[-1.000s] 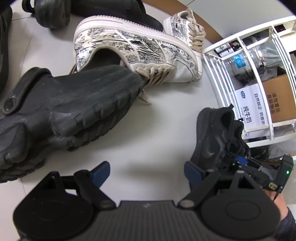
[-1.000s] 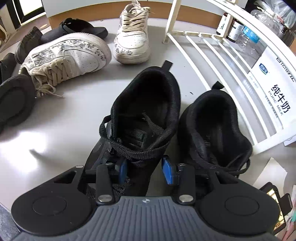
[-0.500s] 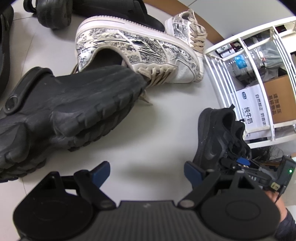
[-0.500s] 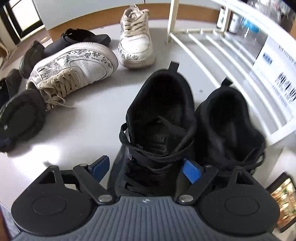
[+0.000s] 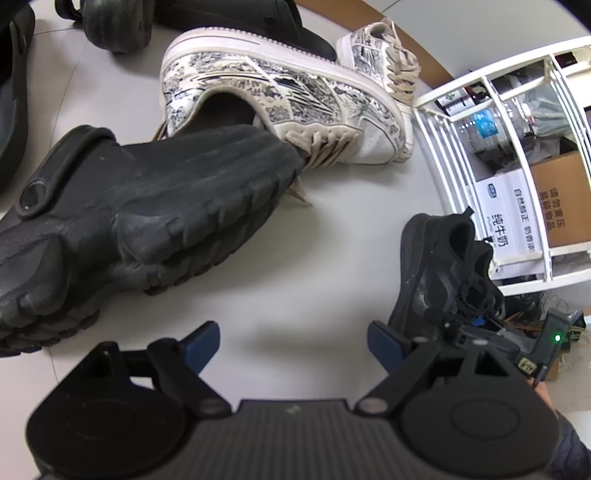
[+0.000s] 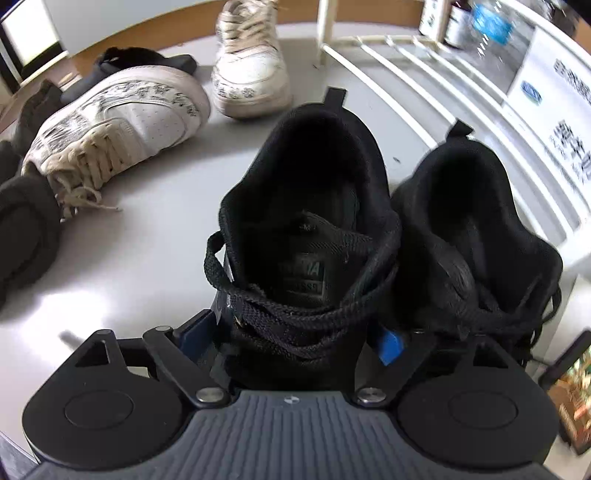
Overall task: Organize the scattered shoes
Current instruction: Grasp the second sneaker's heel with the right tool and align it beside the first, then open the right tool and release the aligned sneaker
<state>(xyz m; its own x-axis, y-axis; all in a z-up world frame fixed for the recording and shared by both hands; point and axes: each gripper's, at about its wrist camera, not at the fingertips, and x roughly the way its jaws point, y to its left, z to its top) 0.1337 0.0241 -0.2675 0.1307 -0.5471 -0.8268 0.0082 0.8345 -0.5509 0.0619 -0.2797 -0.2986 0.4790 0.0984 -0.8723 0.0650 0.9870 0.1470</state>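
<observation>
Two black sneakers stand side by side beside a white rack (image 6: 424, 85). My right gripper (image 6: 295, 332) straddles the laced midfoot of the left black sneaker (image 6: 306, 221). Its jaws are closing, and the blue pads (image 6: 389, 345) sit close beside the shoe's sides without clearly pressing. The other black sneaker (image 6: 472, 229) stands just to the right. In the left wrist view the same black sneaker (image 5: 436, 273) shows at the right, with the right gripper (image 5: 480, 328) over it. My left gripper (image 5: 293, 332) hangs open over bare floor with nothing between its fingers.
A black clog (image 5: 147, 214) lies on its side at the left, overlapping a patterned white sneaker (image 5: 280, 96). Its mate (image 5: 384, 55) stands farther back beside a black slide (image 5: 240, 18). The rack (image 5: 498, 147) holds boxes and bottles. A phone (image 6: 569, 387) lies at the lower right.
The right gripper let go of its narrow pinch on the sneaker's laces, opened wide, sank lower and now straddles the whole shoe. The left gripper has stayed put.
</observation>
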